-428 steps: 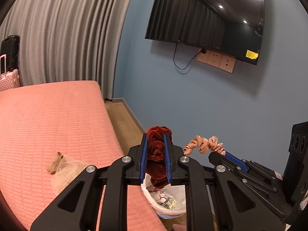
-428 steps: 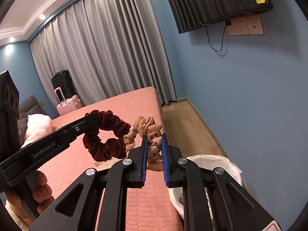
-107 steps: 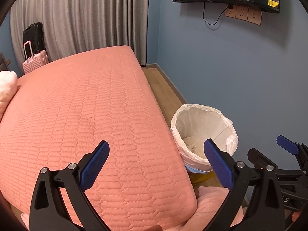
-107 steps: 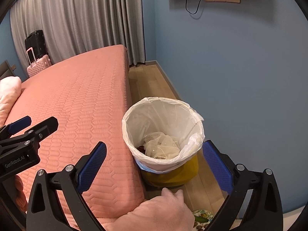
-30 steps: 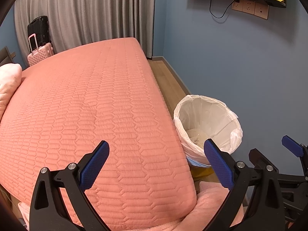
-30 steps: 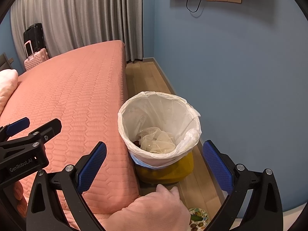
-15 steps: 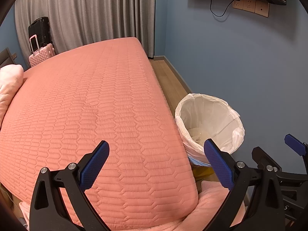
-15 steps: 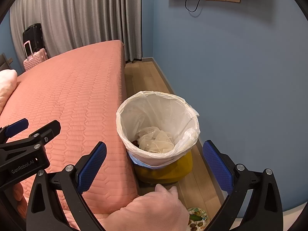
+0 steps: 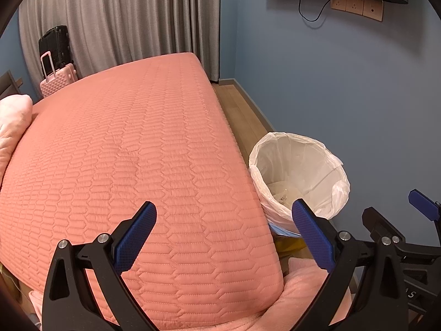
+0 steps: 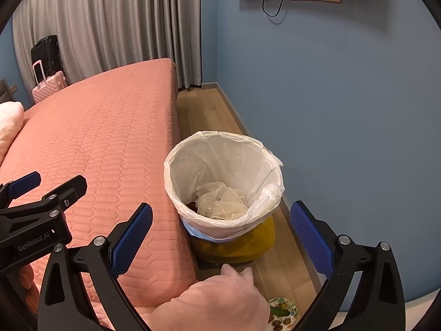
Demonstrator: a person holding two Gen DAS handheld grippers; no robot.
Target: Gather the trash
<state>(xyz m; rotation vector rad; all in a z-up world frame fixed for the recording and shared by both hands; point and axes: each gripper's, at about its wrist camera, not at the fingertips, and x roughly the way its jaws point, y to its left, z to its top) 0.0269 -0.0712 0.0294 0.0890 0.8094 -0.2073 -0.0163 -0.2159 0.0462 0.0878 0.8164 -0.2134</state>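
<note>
A yellow trash bin with a white liner (image 10: pixel 224 149) stands on the floor beside the bed; it also shows in the left wrist view (image 9: pixel 297 151). Crumpled clear plastic (image 10: pixel 222 200) and something dark red lie inside it. My right gripper (image 10: pixel 220 229) is open and empty, held above and in front of the bin. My left gripper (image 9: pixel 224 233) is open and empty over the corner of the pink bedspread (image 9: pixel 124 151). The bedspread shows no trash on it.
A pink pillow (image 9: pixel 12 118) lies at the bed's left edge. A pink suitcase (image 9: pixel 56 77) and a black one stand by the grey curtain. The blue wall (image 10: pixel 344 96) runs close on the right. A patterned dish (image 10: pixel 282 313) sits on the wood floor.
Over the last second both grippers stayed open and drifted only slightly. Earlier each held a scrunchie above the bin; now both are empty.
</note>
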